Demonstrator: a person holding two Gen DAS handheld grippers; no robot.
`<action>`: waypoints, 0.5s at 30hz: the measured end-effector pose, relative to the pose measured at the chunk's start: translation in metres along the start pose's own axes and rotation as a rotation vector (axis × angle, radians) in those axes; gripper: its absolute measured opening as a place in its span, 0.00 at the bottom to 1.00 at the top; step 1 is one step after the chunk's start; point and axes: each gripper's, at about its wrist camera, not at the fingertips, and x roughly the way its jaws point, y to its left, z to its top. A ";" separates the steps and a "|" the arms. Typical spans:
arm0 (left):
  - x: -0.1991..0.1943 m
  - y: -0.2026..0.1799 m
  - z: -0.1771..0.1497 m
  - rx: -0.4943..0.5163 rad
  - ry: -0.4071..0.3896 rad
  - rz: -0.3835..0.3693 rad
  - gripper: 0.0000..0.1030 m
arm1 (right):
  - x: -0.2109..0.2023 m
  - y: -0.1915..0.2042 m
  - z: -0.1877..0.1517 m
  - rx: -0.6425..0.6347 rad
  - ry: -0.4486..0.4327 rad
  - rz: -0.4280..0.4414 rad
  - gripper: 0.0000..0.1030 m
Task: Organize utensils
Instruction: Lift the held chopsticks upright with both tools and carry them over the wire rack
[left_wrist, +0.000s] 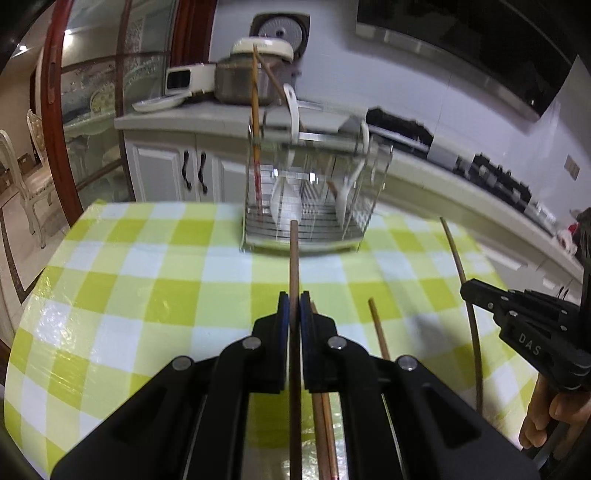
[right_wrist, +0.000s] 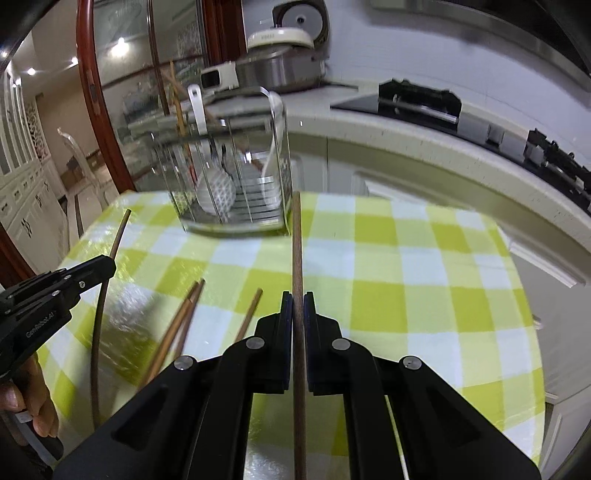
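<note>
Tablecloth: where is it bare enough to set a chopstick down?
Bare checks lie right of the right gripper, out to the table edge. Crowded between the grippers, where loose chopsticks lie, and at the utensil holder.

I count two dark chopsticks (left_wrist: 294, 266) (right_wrist: 296, 258) lifted, one per clamp. Three lighter chopsticks (right_wrist: 184, 317) lie loose on the check cloth. The clear rack (left_wrist: 314, 192) holds upright chopsticks (left_wrist: 255, 110) and white spoons (left_wrist: 291, 110).
</note>
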 end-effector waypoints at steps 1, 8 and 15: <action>-0.005 0.000 0.001 -0.001 -0.011 0.000 0.06 | -0.006 0.000 0.002 0.003 -0.015 0.000 0.06; -0.031 -0.002 0.009 -0.003 -0.107 -0.006 0.06 | -0.033 0.000 0.013 0.009 -0.079 -0.003 0.06; -0.052 -0.005 0.014 -0.008 -0.180 -0.005 0.06 | -0.054 0.000 0.018 0.014 -0.132 -0.010 0.06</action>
